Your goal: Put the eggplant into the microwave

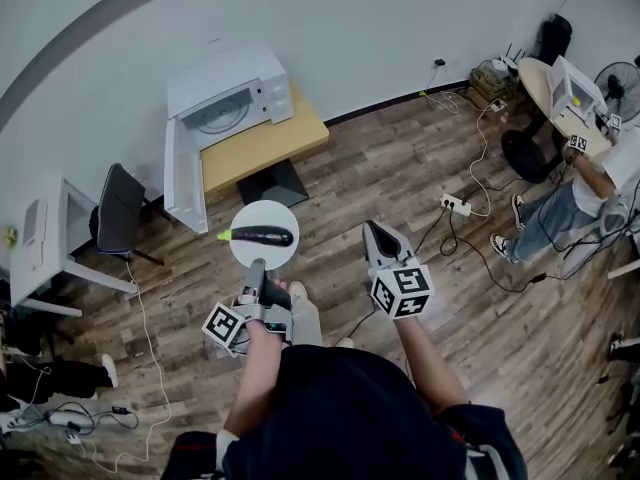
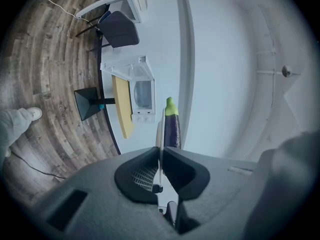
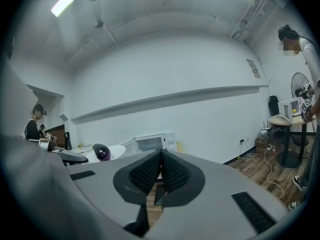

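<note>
**Eggplant on a plate, microwave open ahead**

The left tongs (image 1: 256, 268) are clamped on the near rim of a white plate (image 1: 252, 254). The eggplant (image 1: 262, 236) lies across the plate just beyond their tips. Only the left gripper view shows the grip itself: the plate is seen edge-on, pinched thin between the closed jaws. The right tongs (image 1: 372, 228) hang to the right of the plate. The right gripper view shows their jaws meeting with nothing between them, and the eggplant's dark rounded end off to their left.

Well ahead of both tongs, the microwave (image 1: 228, 93) stands on a wooden desk (image 1: 265, 148) with its door (image 1: 180, 183) swung open. The floor (image 1: 400, 178) is wood plank, strewn with cables, and the wall (image 1: 380, 28) is white. A black chair (image 1: 118, 213) stands left of the desk, and another person (image 1: 590, 183) is at the far right.
</note>
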